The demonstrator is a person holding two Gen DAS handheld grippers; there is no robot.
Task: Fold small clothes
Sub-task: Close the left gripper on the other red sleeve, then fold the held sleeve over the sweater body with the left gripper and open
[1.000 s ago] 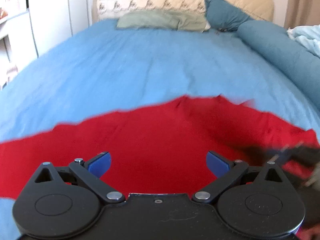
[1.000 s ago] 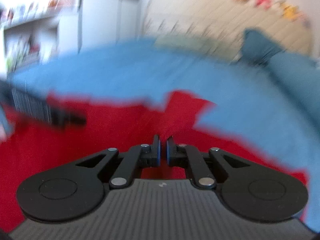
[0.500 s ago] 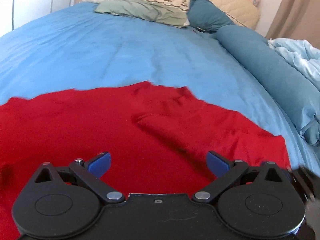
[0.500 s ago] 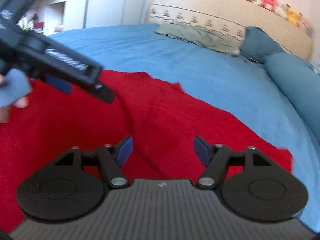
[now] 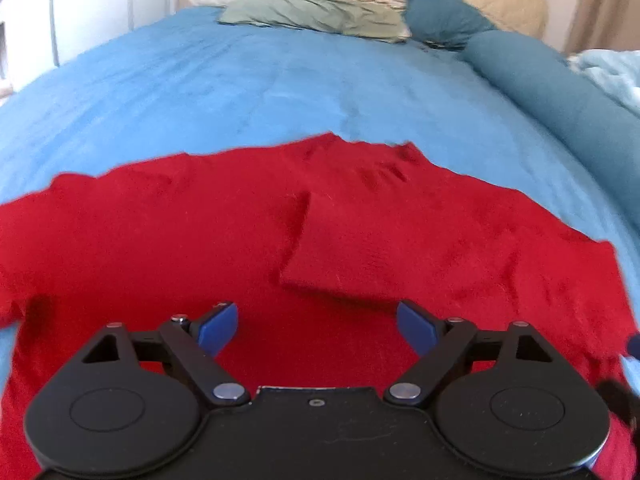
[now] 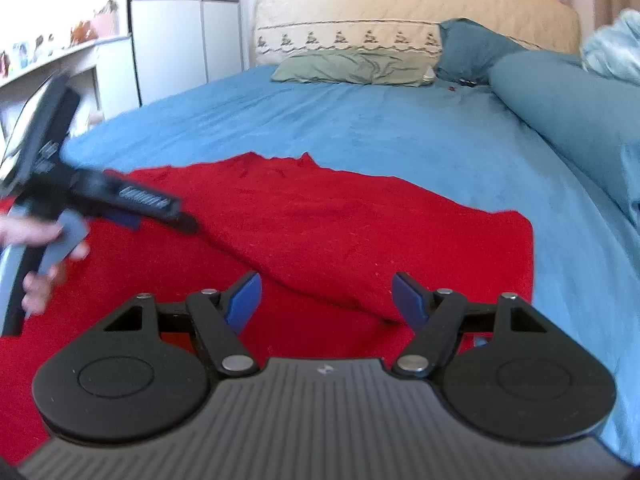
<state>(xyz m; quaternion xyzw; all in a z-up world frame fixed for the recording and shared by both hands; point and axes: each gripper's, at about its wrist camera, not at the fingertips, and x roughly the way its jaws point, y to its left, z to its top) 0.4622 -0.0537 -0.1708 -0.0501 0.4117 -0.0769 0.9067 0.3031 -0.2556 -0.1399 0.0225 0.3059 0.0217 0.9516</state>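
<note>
Left wrist view: the left gripper (image 5: 318, 326) fills the bottom of the frame with its blue fingers (image 5: 218, 326) spread wide and nothing between them. Beneath and ahead lies the red garment (image 5: 160, 240), spread over the blue bedspread (image 5: 260, 92) across the lower half of the frame. A folded flap (image 5: 400, 248) of the same cloth lies doubled over on its right half, its edge just ahead of the fingertips. A green pillow (image 5: 316, 18) sits at the top centre, a teal bolster (image 5: 560, 92) runs down the right edge. No container is in sight. Half a second ago the flap showed only as a slanted crease; now its corner is crisp and lies nearer the fingers.

Right wrist view: the right gripper (image 6: 326, 300) is released too, blue pads wide apart and empty, hovering over the flap's edge. The left gripper (image 6: 132, 200) appears at middle left, blurred, held in the person's hand (image 6: 36, 248), now lower in the frame than before.
</note>
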